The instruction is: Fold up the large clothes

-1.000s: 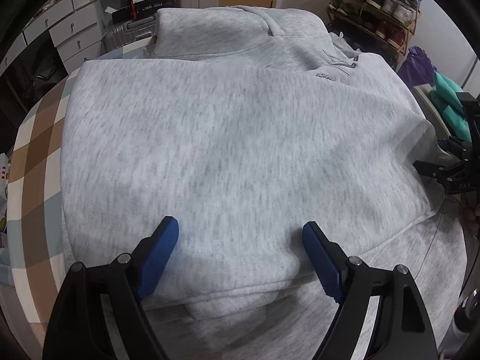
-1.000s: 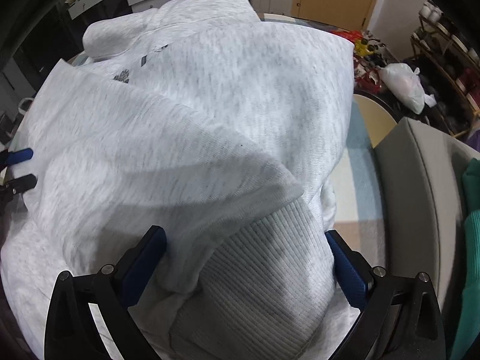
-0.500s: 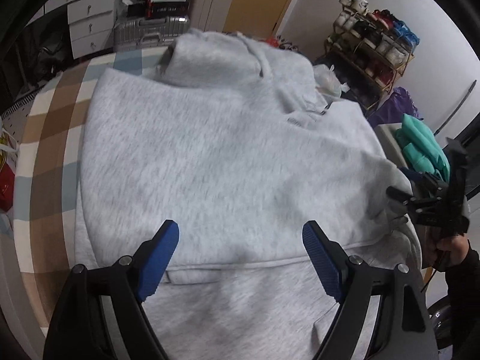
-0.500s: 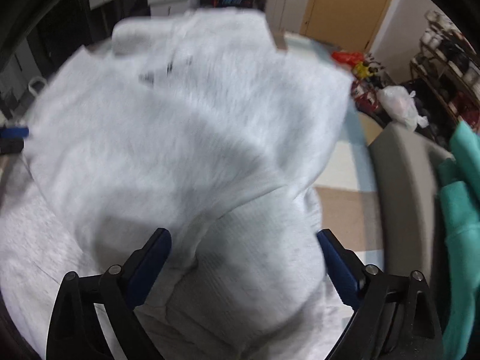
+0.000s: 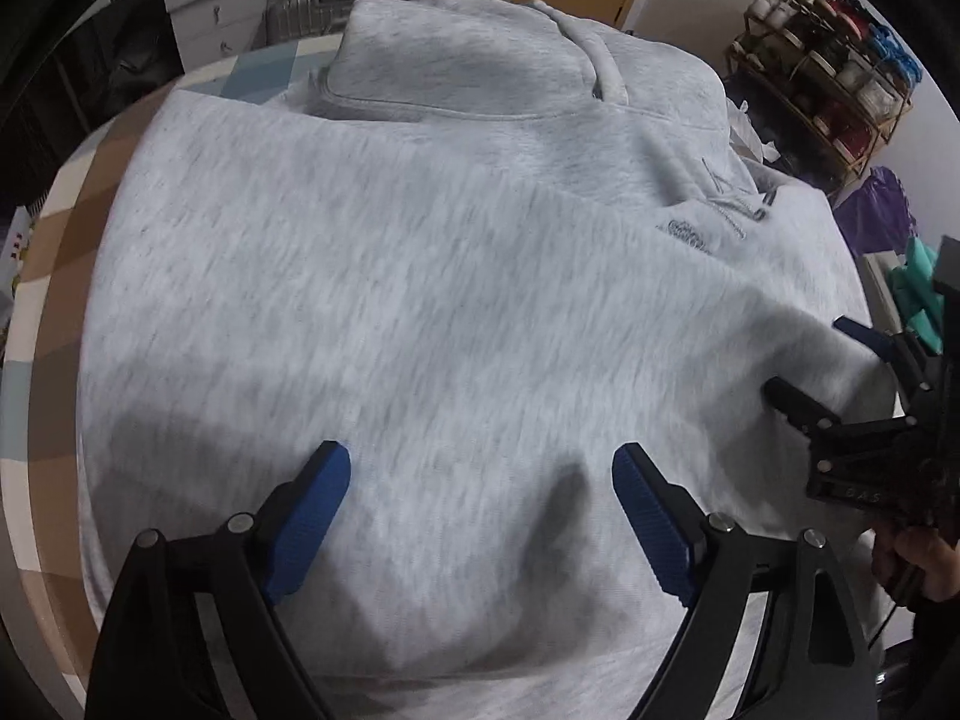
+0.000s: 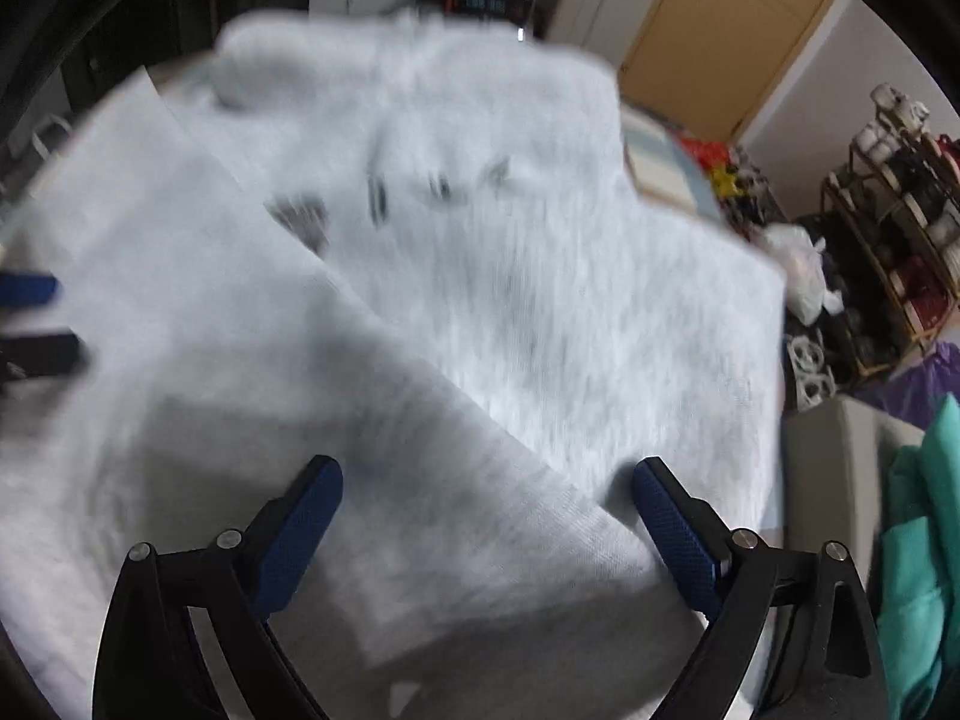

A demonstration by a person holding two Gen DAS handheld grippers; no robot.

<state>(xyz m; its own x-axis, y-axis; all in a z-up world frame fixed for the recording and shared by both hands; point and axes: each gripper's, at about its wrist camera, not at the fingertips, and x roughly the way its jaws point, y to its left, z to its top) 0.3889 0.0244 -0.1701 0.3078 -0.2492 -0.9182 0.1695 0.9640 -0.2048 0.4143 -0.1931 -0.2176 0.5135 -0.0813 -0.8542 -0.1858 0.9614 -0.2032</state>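
A light grey hoodie (image 5: pixel 420 300) lies spread over the checked table (image 5: pixel 54 276), hood toward the far edge. The left tongs (image 5: pixel 480 504), jaws just widened, and the right tongs (image 6: pixel 486 510) both hover released above it, gripping nothing.

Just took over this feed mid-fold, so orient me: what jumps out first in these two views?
A large light-grey hoodie fills both views, spread over a checked tablecloth, hood at the far end. Both the left gripper and the right gripper hang open above it, nothing between the blue pads. A teal garment lies off to the right.
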